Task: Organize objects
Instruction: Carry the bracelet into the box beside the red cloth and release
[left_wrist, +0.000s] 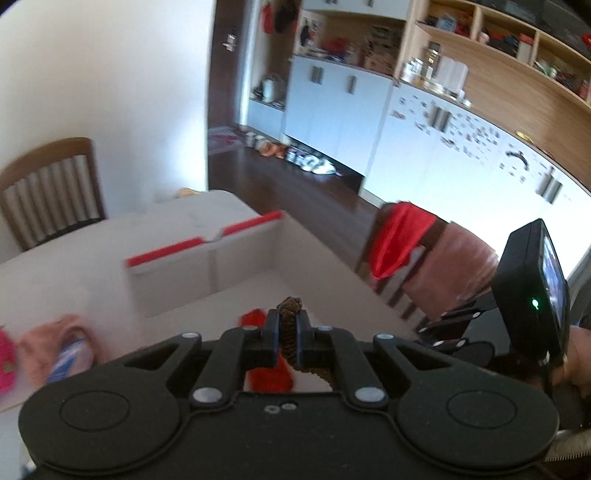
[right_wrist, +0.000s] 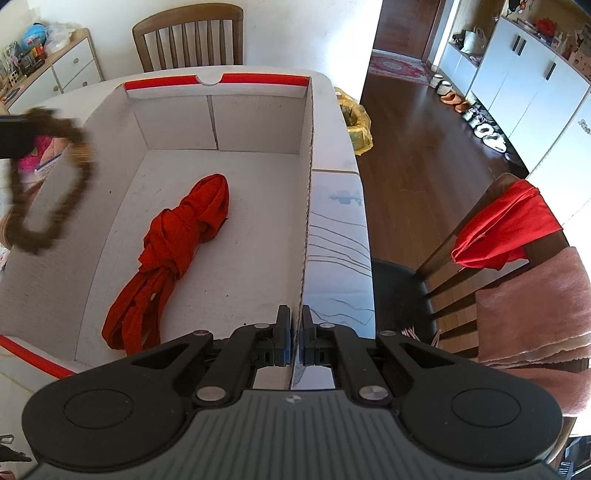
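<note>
Pinching brown scrunchie (left_wrist: 290, 334), apparently: left claw (left_wrist: 287, 325). Right claw (right_wrist: 296, 328) clamped on box wall (right_wrist: 306, 206).

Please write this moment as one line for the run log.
left hand-held gripper: shut on brown scrunchie | right hand-held gripper: shut on box wall | red cloth: inside box

Bright daylight, left wrist view motion-blurred throughout, right view sharp except the blurred brown loop (right_wrist: 48, 177); glare on cabinets (left_wrist: 461, 147), strong fisheye edge bending.
</note>
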